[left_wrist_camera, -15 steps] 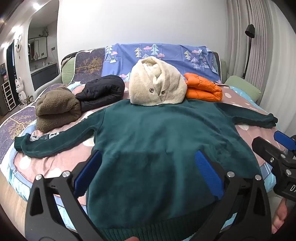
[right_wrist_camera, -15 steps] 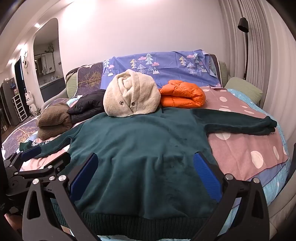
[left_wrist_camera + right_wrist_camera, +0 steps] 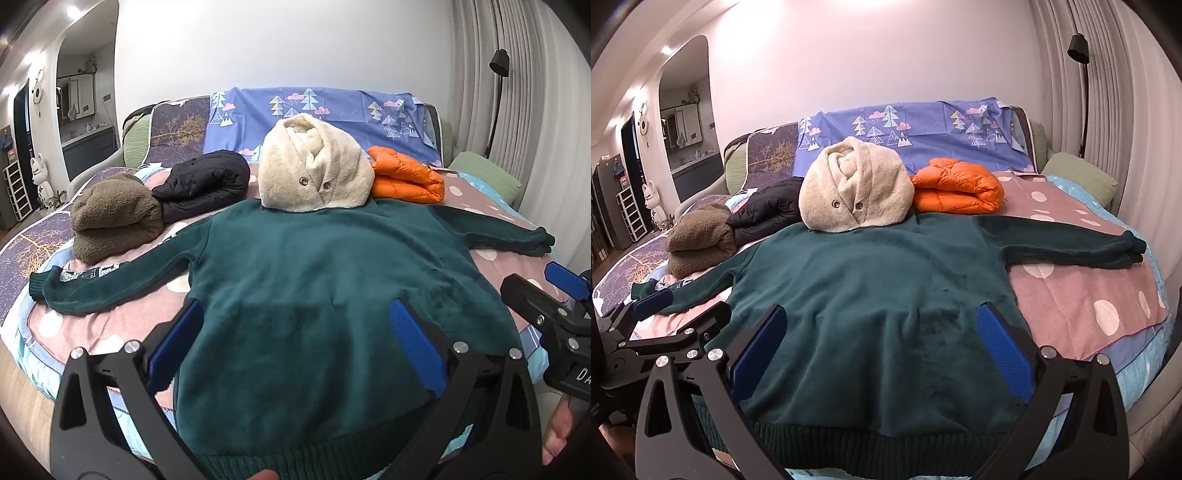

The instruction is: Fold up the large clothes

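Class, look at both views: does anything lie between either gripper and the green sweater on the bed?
Nothing visible does. Both the left gripper and right gripper are open above the green sweater, near its hem.

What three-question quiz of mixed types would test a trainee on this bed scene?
1. True or false: the green sweater lies spread flat with both sleeves stretched outward.
2. Multiple choice: which folded garment sits just beyond the sweater's collar? A) orange down jacket B) cream fleece jacket C) black jacket D) brown fleece
3. Fill in: the left gripper and right gripper both hover near the sweater's hem with jaws ____, holding nothing.

Key
1. True.
2. B; it rests at the collar, with the orange down jacket to its right and the black jacket to its left.
3. Open.
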{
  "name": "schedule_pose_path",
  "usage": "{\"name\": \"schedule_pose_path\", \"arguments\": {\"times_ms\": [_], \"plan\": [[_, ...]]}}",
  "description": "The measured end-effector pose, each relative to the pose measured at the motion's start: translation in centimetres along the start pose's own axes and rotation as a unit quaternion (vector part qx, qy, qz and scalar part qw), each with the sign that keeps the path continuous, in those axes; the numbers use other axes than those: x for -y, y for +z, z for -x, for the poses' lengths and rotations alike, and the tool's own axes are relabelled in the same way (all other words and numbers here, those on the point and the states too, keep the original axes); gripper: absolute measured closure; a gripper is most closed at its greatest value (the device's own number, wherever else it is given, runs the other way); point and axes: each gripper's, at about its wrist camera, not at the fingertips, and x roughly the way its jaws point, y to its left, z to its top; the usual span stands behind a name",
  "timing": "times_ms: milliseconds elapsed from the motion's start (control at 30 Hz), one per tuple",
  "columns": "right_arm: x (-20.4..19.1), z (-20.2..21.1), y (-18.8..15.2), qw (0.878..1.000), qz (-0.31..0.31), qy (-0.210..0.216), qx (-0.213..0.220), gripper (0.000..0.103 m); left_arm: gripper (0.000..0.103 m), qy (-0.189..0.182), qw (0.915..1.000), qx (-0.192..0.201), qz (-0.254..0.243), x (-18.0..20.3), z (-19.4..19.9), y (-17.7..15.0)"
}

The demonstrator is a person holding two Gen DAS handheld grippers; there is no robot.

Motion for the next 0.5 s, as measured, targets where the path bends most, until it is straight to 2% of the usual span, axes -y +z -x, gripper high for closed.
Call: {"name": "schedule_pose_path", "arguments": {"times_ms": [500], "plan": [[0.08,-0.34,-0.22,1.000,-0.005,0.009,-0.006,0.001,0.002,0.001,1.0000,0.000,-0.001,0.06,-0.03,0.18]]}}
